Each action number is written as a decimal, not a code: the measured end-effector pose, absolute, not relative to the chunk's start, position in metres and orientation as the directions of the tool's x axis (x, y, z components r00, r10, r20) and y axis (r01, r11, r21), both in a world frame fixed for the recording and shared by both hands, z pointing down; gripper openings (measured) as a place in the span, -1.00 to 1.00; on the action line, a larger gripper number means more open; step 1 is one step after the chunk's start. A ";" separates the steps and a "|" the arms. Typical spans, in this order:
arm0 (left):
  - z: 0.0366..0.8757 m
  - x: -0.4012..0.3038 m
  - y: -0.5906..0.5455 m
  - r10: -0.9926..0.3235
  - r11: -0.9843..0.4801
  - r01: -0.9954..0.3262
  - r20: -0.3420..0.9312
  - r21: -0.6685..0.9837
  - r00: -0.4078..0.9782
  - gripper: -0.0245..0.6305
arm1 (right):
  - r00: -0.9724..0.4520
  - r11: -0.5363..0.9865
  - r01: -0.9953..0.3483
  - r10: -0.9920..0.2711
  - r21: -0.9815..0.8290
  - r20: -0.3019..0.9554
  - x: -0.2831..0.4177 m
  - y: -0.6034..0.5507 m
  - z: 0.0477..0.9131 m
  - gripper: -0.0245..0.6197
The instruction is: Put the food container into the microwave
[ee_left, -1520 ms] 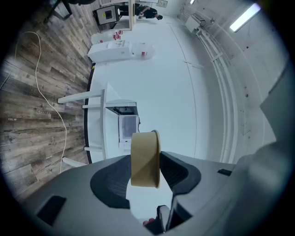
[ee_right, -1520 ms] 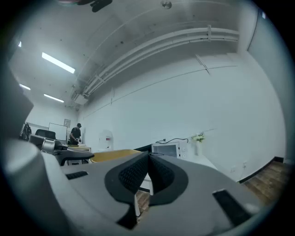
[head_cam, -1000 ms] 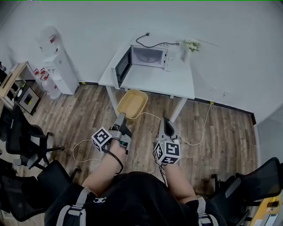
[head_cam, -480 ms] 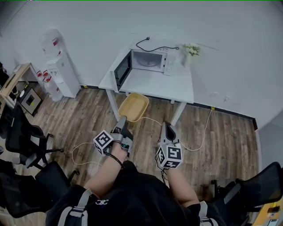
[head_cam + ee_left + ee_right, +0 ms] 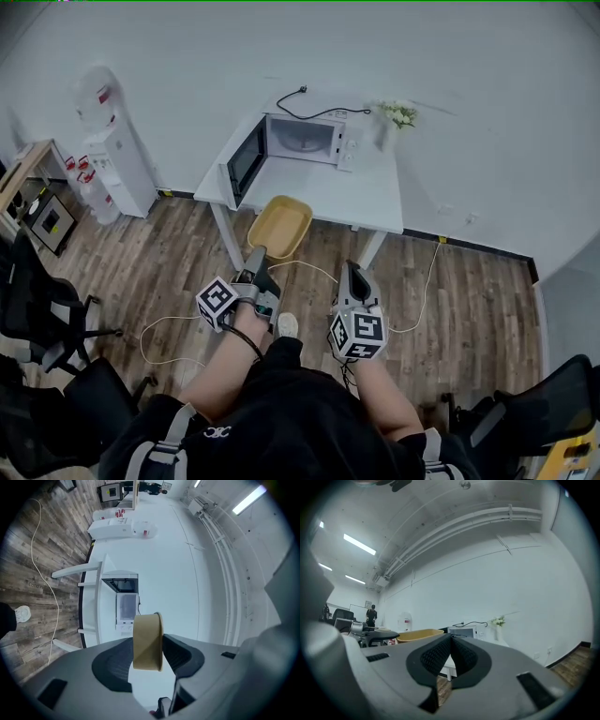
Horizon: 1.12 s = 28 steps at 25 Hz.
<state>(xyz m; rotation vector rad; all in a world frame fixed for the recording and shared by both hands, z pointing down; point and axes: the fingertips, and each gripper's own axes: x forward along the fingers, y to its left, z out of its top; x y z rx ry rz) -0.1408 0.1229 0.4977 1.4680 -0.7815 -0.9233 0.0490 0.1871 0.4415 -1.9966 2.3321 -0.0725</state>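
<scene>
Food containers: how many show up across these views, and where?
1. The yellow food container is clamped in the left gripper, held above the floor in front of the table. None shows in the open microwave, though its cavity is partly hidden.

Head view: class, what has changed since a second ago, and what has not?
The person has stepped forward towards the table: a white shoe has come into view, and the chairs have slid down the frame. Unchanged: left gripper clamped on the food container, right gripper shut and empty, microwave door open.
</scene>
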 end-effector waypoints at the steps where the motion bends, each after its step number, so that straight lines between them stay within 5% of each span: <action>1: 0.499 -0.140 0.113 -0.881 -0.102 0.047 -0.112 0.994 0.460 -0.33 | -0.154 0.156 -0.984 -0.988 -0.083 -0.020 0.051 0.178 0.442 -0.92; 28: 0.523 -0.083 -0.256 -0.854 -0.017 0.076 -0.054 0.997 0.518 -0.33 | -0.075 0.075 -0.997 -0.997 -0.022 0.008 0.093 -0.172 0.437 -0.92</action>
